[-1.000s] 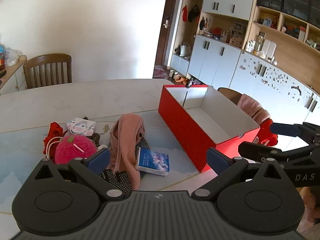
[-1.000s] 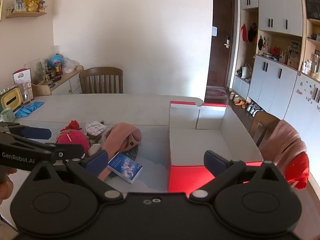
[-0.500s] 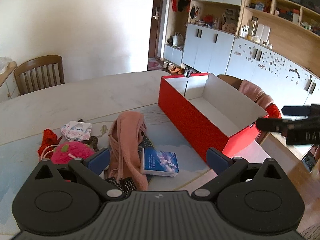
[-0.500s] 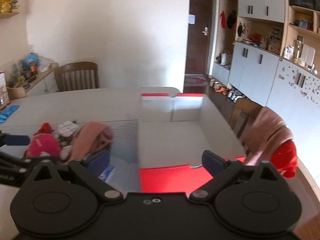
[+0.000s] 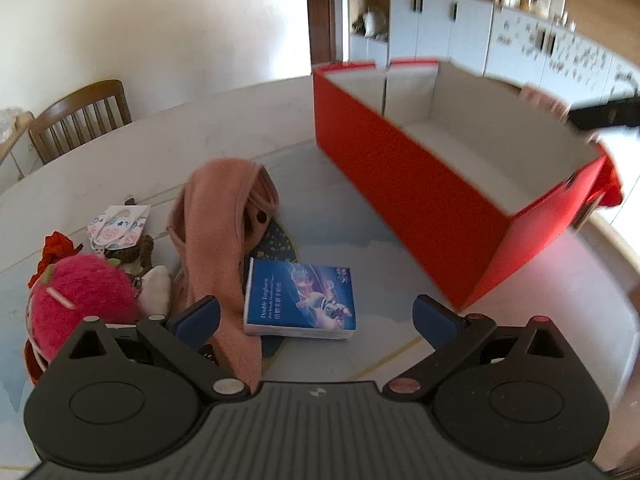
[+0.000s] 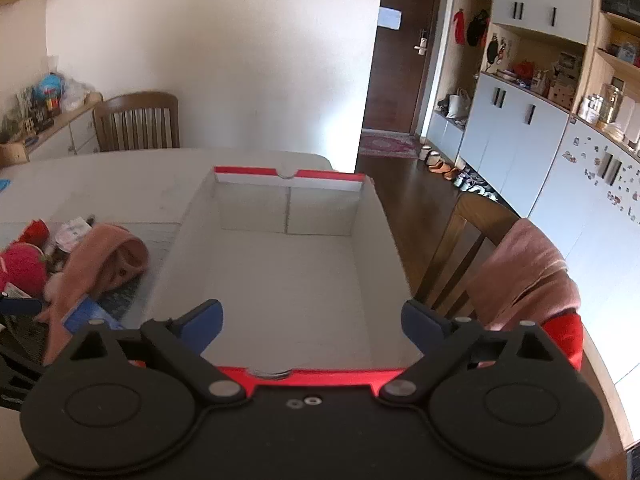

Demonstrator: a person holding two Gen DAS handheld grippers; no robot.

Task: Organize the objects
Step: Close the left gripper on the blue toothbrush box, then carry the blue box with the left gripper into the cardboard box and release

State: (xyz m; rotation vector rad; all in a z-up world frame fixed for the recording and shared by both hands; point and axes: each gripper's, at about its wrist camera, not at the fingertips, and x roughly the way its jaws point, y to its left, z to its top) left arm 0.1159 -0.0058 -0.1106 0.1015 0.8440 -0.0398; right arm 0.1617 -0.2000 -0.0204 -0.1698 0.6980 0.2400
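Both tongs [image 5: 316,316] [image 6: 312,322] moved nearer, gaping empty; red box [image 6: 280,280] edge hidden.

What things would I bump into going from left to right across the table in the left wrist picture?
Fluffy pink strawberry toy → pink scarf → blue book → big red box.
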